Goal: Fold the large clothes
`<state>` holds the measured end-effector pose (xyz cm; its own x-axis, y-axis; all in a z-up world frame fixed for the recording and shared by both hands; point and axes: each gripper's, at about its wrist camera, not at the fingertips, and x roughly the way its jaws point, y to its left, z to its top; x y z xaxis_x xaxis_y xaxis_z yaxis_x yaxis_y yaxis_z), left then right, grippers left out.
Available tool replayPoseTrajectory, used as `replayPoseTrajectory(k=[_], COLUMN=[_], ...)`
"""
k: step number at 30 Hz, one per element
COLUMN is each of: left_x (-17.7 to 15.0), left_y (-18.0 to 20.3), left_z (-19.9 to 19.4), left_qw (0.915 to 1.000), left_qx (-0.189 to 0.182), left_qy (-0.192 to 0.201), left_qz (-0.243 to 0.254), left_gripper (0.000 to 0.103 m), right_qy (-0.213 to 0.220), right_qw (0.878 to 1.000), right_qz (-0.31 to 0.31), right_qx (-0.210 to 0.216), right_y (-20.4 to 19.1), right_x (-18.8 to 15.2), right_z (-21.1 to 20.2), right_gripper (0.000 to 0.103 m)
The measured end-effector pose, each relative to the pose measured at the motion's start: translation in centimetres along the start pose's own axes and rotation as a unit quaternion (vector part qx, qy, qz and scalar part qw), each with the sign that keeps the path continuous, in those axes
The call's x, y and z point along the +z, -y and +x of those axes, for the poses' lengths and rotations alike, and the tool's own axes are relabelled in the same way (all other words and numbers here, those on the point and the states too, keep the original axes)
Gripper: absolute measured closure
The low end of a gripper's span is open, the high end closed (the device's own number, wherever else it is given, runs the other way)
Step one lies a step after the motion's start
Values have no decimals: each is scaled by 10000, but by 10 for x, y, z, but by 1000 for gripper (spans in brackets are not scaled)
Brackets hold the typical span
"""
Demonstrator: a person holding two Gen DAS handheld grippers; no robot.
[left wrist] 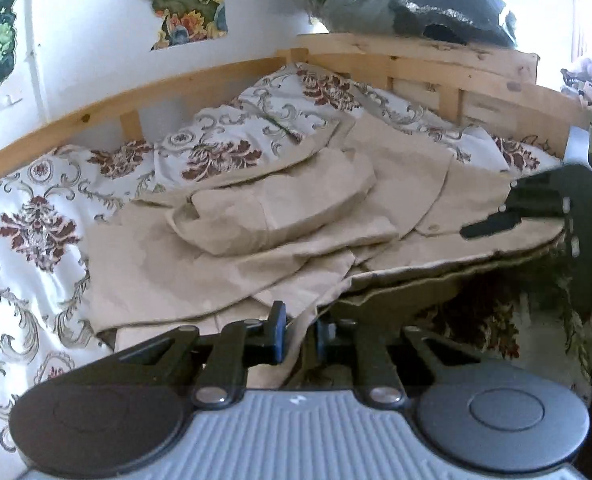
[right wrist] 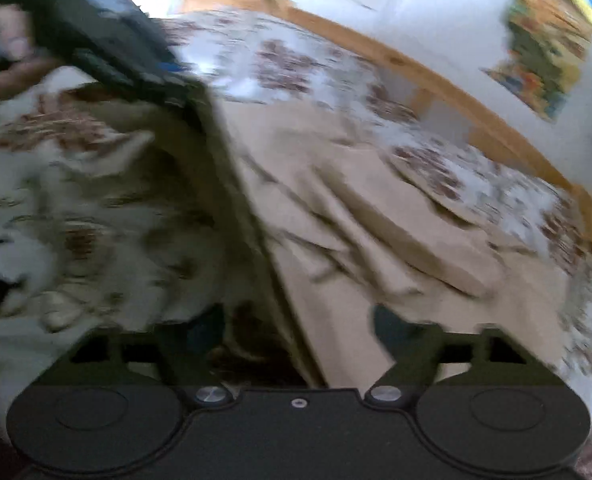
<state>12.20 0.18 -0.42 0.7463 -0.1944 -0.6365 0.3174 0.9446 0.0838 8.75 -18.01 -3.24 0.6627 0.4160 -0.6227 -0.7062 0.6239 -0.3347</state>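
A floral bedspread (left wrist: 36, 224) covers the pine-railed bed (left wrist: 96, 108) against a postered white wall (left wrist: 96, 20). The beige garment (left wrist: 296, 216) lies rumpled there, its lifted hem pinched by the left gripper (left wrist: 297, 336) and flanked by the right gripper's (right wrist: 299, 332) spread fingers.

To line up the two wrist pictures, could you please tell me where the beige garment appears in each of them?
Left wrist view: the beige garment fills the centre, its near edge between the left gripper fingers.
Right wrist view: it runs from the centre to the lower right, blurred.
Shared landmark: the wooden bed rail behind the floral bedding.
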Motion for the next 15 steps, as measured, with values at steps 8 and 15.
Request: replayPoseTrajectory(k=[8, 15], left_x=[-42, -70], left_y=[7, -16], left_z=[-6, -10], left_qw=[9960, 9912], left_qx=[510, 1103], left_qy=[-433, -721], left_qz=[597, 148], left_gripper=[54, 66], right_qy=[536, 592], right_qw=[9951, 9937], right_qz=[730, 804], right_qx=[-388, -503], right_y=[27, 30], right_x=[0, 0], right_z=[-12, -15], right_gripper=[80, 81])
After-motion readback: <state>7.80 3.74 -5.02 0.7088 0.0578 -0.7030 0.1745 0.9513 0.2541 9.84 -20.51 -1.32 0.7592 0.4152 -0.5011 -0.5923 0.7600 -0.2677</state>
